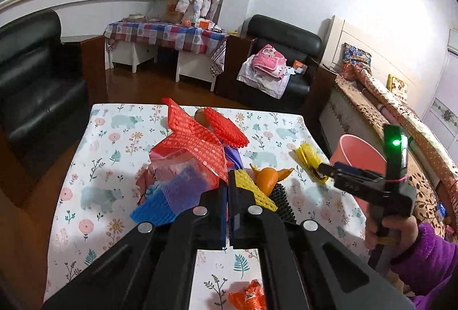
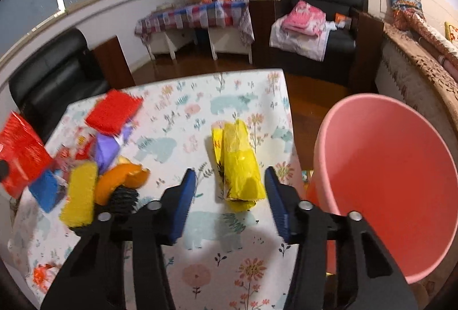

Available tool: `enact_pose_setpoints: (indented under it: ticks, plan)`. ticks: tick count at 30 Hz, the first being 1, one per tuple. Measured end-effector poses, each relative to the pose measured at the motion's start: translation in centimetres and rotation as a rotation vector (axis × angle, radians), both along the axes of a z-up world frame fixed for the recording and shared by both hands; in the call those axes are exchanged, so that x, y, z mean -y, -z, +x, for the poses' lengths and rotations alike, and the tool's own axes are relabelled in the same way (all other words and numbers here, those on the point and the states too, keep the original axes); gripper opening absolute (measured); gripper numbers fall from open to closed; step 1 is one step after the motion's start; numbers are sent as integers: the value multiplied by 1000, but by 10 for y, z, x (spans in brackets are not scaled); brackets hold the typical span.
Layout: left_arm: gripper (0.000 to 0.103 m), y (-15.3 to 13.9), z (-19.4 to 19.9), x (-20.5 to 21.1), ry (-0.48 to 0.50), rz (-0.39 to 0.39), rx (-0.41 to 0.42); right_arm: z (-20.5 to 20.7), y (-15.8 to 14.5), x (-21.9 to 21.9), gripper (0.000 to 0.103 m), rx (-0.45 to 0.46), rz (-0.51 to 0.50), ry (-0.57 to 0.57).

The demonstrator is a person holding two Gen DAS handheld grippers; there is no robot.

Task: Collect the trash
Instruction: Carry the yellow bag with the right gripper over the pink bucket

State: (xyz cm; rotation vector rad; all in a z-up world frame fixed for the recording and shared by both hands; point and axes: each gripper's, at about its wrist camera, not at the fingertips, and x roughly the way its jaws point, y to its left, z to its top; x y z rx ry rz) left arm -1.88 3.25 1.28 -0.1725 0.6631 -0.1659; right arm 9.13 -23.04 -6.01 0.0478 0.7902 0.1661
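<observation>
Right gripper hovering over floral tablecloth, jaws spread wide. Yellow wrapper lying on cloth between blue pads, nearer right pad, not pinched. Pink bin standing just right of table edge. Left gripper sitting clenched, fingers together; whether anything is pinched cannot be told, pile of red bag, orange peel just ahead.

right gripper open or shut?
Open. The right gripper has its blue fingers spread on either side of the yellow wrapper, not touching it.
</observation>
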Motion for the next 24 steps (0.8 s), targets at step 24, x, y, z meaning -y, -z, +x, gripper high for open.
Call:
enact_pose_setpoints:
  ticks: [24]
  plan:
    - [0, -22, 29, 102, 252, -24, 17, -58, -46, 87, 5, 71, 126, 209]
